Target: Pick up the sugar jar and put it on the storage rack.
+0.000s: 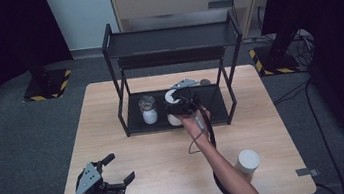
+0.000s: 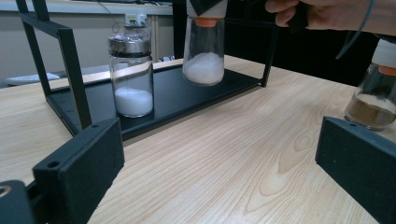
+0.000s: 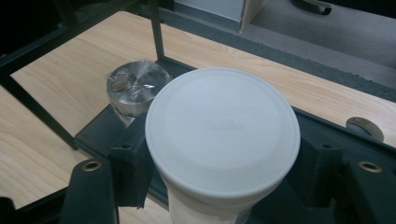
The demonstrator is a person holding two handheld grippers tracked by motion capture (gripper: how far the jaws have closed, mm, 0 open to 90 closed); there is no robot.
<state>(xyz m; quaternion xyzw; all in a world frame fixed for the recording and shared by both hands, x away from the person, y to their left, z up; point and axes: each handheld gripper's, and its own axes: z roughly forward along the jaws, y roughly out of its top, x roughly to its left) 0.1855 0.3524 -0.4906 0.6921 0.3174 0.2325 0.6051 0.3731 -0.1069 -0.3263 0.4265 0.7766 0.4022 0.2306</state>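
Observation:
A black two-tier rack [image 1: 171, 39] stands at the back of the wooden table [image 1: 132, 152]. On its lower shelf [image 2: 173, 100] sits a glass jar with a metal lid [image 1: 148, 109] [image 2: 132, 74] [image 3: 135, 86], holding white powder. Just right of it, my right gripper [image 1: 181, 103] [image 3: 224, 186] is shut on a white-lidded jar [image 2: 204, 46] [image 3: 222, 130] of white powder, gripped below the lid. I cannot tell whether its base touches the shelf. My left gripper [image 1: 120, 167] [image 2: 219, 177] rests open near the table's front left, with nothing between its jaws.
A third jar [image 1: 247, 164] [image 2: 376, 91] with a white lid and brown powder stands near the table's front right, beside the right forearm. A small round disc [image 1: 205, 81] [image 3: 365, 127] lies on the table behind the rack. The rack's upright posts [image 2: 70, 60] flank the shelf.

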